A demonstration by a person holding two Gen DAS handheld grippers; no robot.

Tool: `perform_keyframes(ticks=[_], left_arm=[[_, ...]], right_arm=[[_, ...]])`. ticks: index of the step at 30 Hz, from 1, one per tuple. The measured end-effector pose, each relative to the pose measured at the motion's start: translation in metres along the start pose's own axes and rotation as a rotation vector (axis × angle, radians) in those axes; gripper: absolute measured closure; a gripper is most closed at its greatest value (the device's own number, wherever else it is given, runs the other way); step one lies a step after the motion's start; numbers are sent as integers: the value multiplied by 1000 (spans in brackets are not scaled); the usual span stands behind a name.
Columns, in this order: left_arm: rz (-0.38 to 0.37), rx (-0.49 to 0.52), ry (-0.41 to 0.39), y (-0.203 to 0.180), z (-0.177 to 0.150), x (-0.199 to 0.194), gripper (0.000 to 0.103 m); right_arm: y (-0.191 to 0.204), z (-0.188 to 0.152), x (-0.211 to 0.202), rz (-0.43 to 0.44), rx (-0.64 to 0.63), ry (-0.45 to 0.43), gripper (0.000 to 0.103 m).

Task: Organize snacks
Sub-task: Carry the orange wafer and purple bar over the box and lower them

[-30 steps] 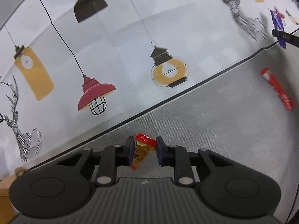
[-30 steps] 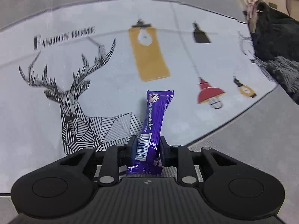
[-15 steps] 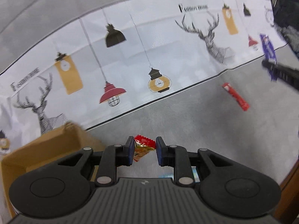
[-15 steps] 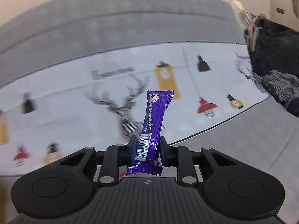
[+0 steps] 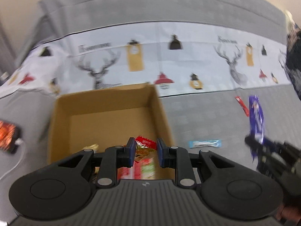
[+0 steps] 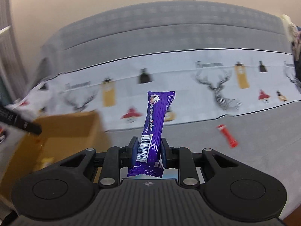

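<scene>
My left gripper [image 5: 145, 147] is shut on a small red and yellow snack packet [image 5: 144, 146] and holds it above the open cardboard box [image 5: 109, 101], over its near right part. Several snacks lie in the box [image 5: 143, 169]. My right gripper [image 6: 147, 148] is shut on a purple chocolate bar [image 6: 156, 120] that stands upright between the fingers. The bar also shows at the right of the left wrist view [image 5: 255, 116]. The box sits at the left in the right wrist view [image 6: 62, 126].
A red snack stick [image 5: 242, 103] and a light blue bar [image 5: 204, 143] lie on the grey sofa seat right of the box. The red stick also shows in the right wrist view [image 6: 226, 135]. An orange packet [image 5: 6, 133] and a white cable [image 5: 13, 164] lie at the left. A printed cloth [image 5: 188, 60] covers the sofa back.
Both grippers have swung left and pulled back, each keeping its snack. The box has come fully under the left gripper and into the right wrist view.
</scene>
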State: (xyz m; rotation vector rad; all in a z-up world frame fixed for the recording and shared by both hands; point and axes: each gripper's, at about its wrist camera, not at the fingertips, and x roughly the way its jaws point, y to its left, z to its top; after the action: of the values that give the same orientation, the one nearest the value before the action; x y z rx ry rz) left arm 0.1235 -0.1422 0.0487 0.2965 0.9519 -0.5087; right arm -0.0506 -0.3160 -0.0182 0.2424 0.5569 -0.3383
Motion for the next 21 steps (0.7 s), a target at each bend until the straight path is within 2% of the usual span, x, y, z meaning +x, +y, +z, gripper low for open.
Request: perform_keyframes(ticks=[6, 10, 13, 21], left_arm=[[32, -93, -28, 47, -37, -41, 76], [27, -127, -37, 63, -64, -62, 76], [-12, -154, -42, 73, -84, -75, 76], [-33, -191, -76, 85, -122, -101, 76]], right_arm=[[66, -14, -31, 100, -36, 22, 77], [101, -23, -56, 146, -114, 12, 77], [120, -33, -74, 166, -170, 14, 77], [155, -55, -102, 185, -227, 34, 77]])
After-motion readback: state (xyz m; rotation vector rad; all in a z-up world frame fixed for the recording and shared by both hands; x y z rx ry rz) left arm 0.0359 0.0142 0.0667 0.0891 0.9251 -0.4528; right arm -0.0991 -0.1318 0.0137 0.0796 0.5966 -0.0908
